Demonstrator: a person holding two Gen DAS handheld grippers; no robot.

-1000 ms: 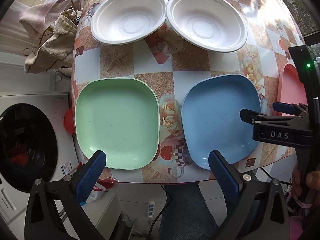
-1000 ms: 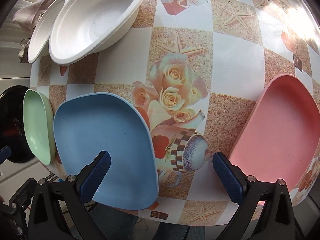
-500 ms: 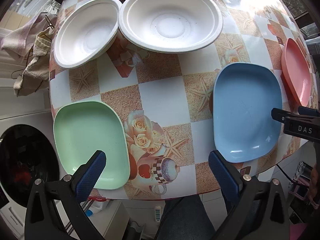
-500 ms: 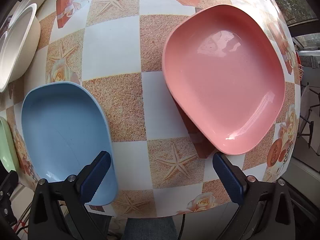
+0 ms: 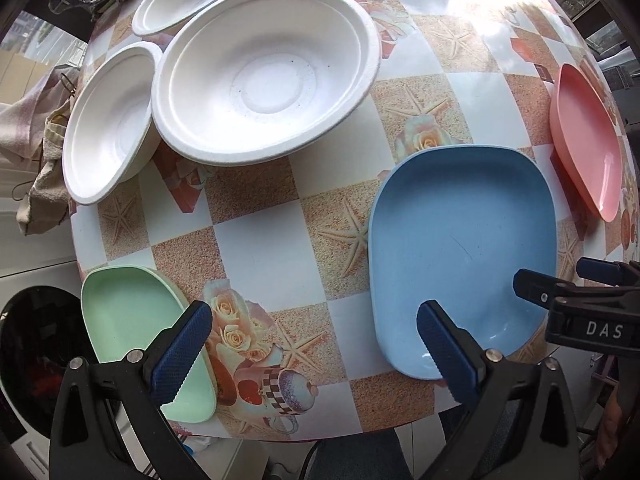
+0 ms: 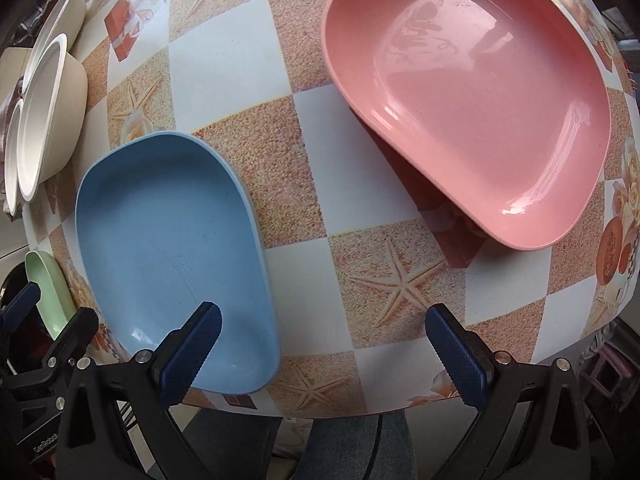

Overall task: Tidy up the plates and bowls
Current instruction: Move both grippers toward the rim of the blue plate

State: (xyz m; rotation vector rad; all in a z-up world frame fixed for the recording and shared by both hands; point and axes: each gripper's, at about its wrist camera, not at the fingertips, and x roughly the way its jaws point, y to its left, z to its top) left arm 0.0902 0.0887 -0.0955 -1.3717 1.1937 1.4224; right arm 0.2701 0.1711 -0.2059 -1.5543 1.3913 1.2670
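Observation:
Three square plates lie along the table's near edge: a green plate (image 5: 136,332) at left, a blue plate (image 5: 460,256) in the middle, a pink plate (image 5: 584,140) at right. Three white bowls (image 5: 264,84) sit behind them. My left gripper (image 5: 316,356) is open and empty above the near edge between the green and blue plates. My right gripper (image 6: 324,356) is open and empty, between the blue plate (image 6: 168,248) and the pink plate (image 6: 472,108). The right gripper also shows in the left wrist view (image 5: 560,280).
The table (image 5: 260,248) has a checked cloth with starfish and roses. A washing machine (image 5: 36,352) stands left of it, with cloths (image 5: 36,136) piled beyond. The person's legs (image 6: 340,444) are under the near edge.
Both grippers have moved right along the near edge and stayed open. The left view has shifted from the green plate toward the blue one; the right view now centres between blue and pink.

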